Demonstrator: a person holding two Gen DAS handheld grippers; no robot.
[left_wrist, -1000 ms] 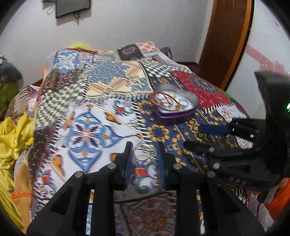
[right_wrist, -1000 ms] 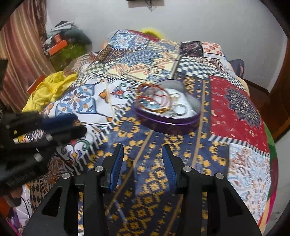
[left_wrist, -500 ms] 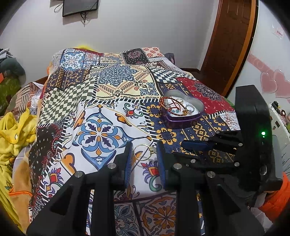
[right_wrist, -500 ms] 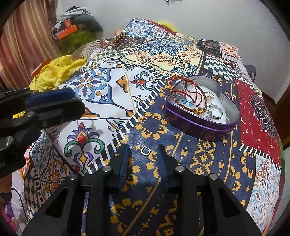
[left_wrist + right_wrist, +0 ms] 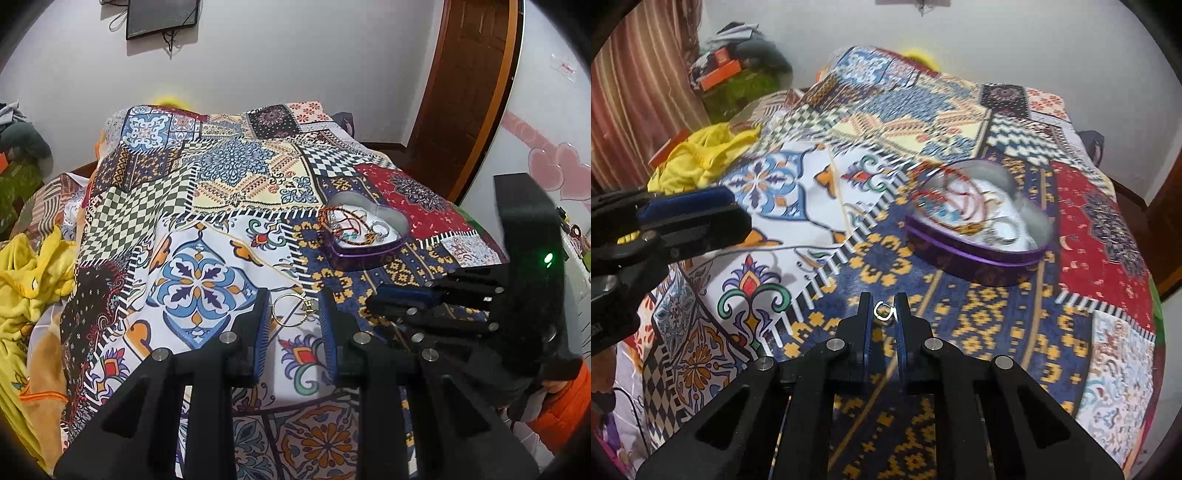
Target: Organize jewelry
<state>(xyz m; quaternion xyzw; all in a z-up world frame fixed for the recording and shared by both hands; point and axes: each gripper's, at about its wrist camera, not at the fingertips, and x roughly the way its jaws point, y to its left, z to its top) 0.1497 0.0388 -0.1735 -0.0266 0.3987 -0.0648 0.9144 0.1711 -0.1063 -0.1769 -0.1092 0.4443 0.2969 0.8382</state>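
Lying on bed quilt [image 5: 236, 206]: 1 gold hoop [image 5: 291, 310] btwn spread left tongs [image 5: 291, 317]; right tongs [image 5: 884, 314] pinch 1 small ring [image 5: 883, 310]; 1 heart tin [image 5: 975, 236].

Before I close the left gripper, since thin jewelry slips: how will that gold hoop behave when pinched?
The gold hoop looks like thin wire, so probably light and easily bent. Lying flat on the soft bedspread between the left gripper's open fingers, it may press into the fabric or slide off.

Glossy metal heart tin [image 5: 975, 254] and shiny gold ring [image 5: 291, 310] — on soft printed cloth bedspread [image 5: 207, 236].
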